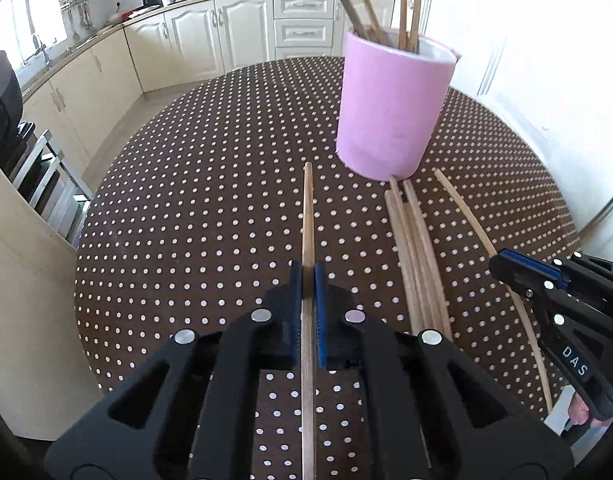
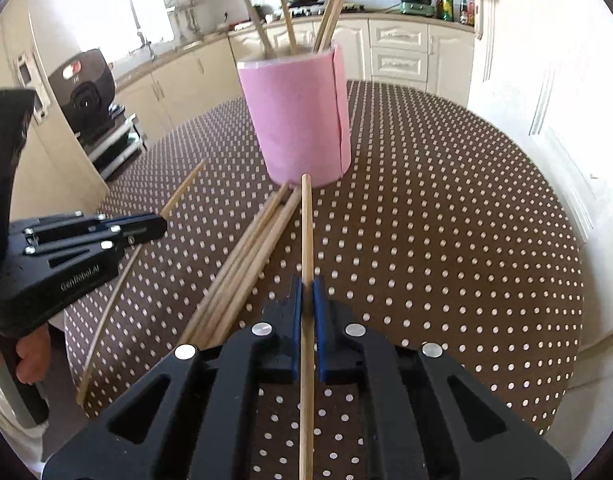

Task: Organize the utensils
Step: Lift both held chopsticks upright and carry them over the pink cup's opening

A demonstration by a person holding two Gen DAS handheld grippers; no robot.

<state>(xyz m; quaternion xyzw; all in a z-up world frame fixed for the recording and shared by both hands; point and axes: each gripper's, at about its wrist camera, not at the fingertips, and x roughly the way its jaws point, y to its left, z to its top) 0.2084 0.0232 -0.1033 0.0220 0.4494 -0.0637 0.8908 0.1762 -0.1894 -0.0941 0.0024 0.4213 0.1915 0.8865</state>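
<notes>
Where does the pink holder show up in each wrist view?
Left wrist: pink holder sits upper right of centre, chopsticks standing in it.
Right wrist: pink holder sits upper centre, just left of middle.
Shared landmark: the loose chopstick bundle lying on the table at the holder's base.

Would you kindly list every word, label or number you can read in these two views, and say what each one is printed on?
"DAS": white letters on the black body of the right gripper, seen from the left wrist.
"GenRobot.AI": pale letters on the side of the left gripper, seen from the right wrist.
Labels on the bottles on the kitchen counter: too small and blurred to read.
</notes>
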